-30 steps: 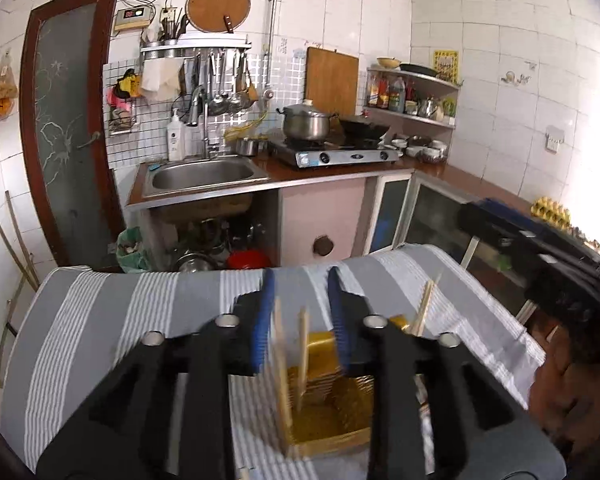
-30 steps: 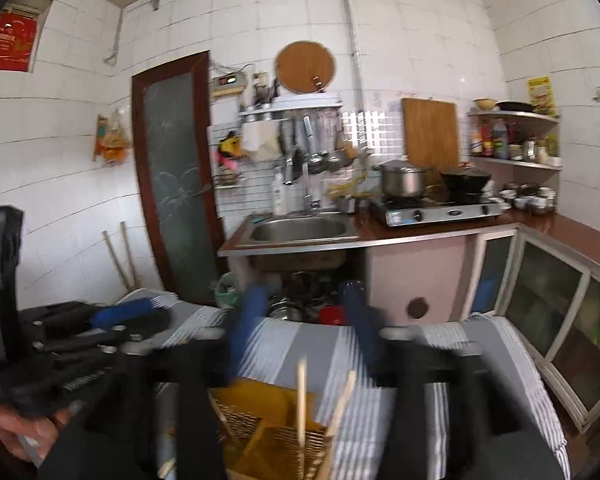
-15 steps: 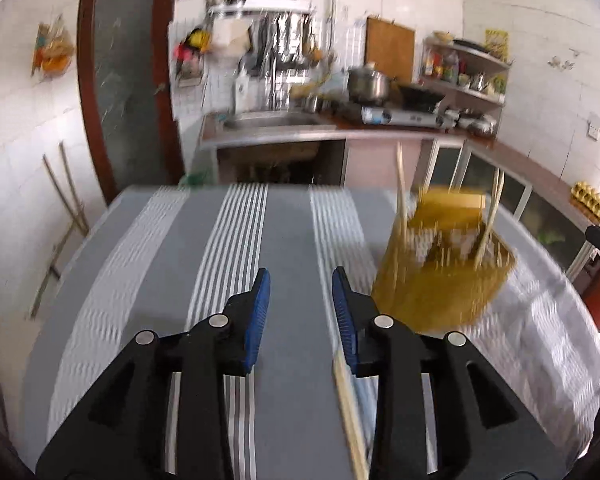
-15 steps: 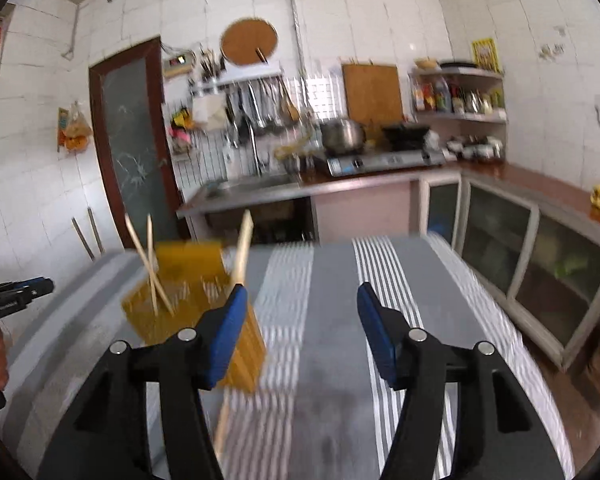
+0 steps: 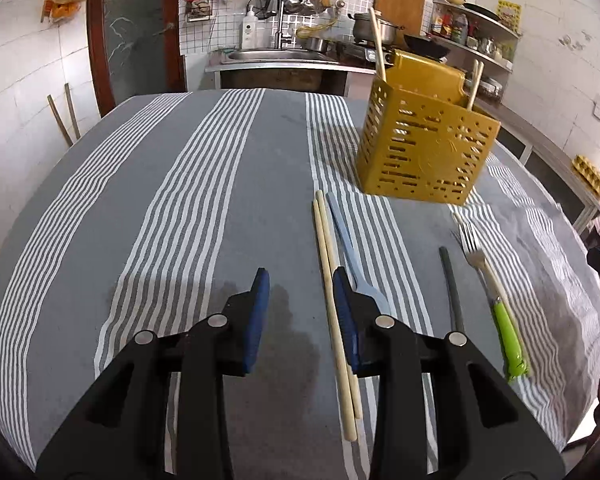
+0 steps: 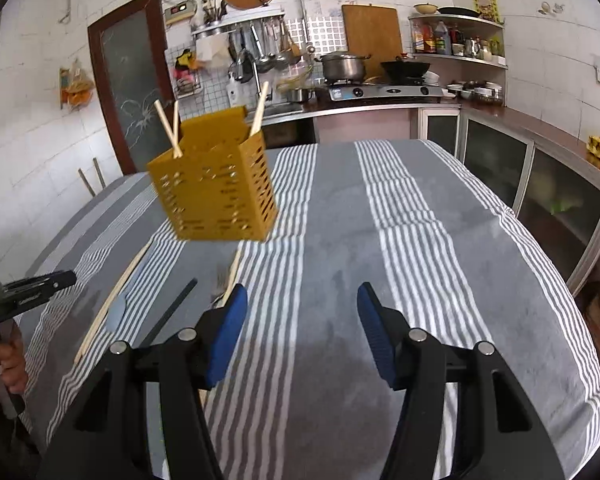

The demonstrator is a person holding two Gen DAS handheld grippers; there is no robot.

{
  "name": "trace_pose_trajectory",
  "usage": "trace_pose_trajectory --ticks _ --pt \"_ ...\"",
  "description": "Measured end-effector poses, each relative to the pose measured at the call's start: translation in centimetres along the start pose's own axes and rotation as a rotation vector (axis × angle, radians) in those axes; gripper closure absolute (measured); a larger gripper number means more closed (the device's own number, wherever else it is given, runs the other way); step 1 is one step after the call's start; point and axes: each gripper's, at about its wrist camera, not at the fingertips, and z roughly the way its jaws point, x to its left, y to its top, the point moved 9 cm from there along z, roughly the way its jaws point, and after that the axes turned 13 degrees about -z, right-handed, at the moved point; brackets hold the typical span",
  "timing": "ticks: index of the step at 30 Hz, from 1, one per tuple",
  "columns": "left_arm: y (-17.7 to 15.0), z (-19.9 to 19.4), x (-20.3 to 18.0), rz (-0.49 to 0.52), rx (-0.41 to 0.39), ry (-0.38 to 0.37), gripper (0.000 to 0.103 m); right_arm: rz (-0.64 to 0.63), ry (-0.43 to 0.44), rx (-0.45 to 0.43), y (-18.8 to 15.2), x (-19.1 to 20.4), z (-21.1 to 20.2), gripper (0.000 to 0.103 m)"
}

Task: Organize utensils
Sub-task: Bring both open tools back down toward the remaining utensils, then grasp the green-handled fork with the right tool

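Note:
A yellow perforated utensil holder (image 5: 424, 148) stands on the striped tablecloth (image 5: 180, 200) with chopsticks sticking out; it also shows in the right wrist view (image 6: 214, 192). On the cloth lie a pair of wooden chopsticks (image 5: 332, 292), a light blue utensil (image 5: 350, 252), a dark stick (image 5: 452, 292) and a green-handled fork (image 5: 496, 292). My left gripper (image 5: 300, 312) is open and empty just left of the chopsticks. My right gripper (image 6: 300, 324) is open wide and empty, right of the utensils (image 6: 168, 312).
The table's edges drop off on all sides. Behind it stand a kitchen counter with a sink (image 5: 276, 54), a stove with pots (image 6: 380, 88), shelves (image 6: 456, 40) and a dark door (image 6: 128, 88). The left gripper also shows at the right wrist view's left edge (image 6: 28, 292).
Both grippers have pulled back from over the holder and tipped down toward the table. The holder now stands farther off, and the utensils on the cloth have come into view.

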Motion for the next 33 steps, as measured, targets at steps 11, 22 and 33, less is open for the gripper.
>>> trace_pose_trajectory --ticks 11,22,33 --pt "-1.3 2.3 0.7 0.025 0.068 -0.027 0.071 -0.044 0.088 0.060 -0.1 7.6 2.9 0.067" --pt "-1.2 5.7 -0.2 0.087 0.153 -0.088 0.071 -0.068 0.066 0.272 -2.3 10.8 10.0 0.082" --pt "0.9 9.5 -1.1 0.071 0.209 -0.076 0.071 -0.154 -0.006 0.350 -1.5 9.6 12.7 0.090"
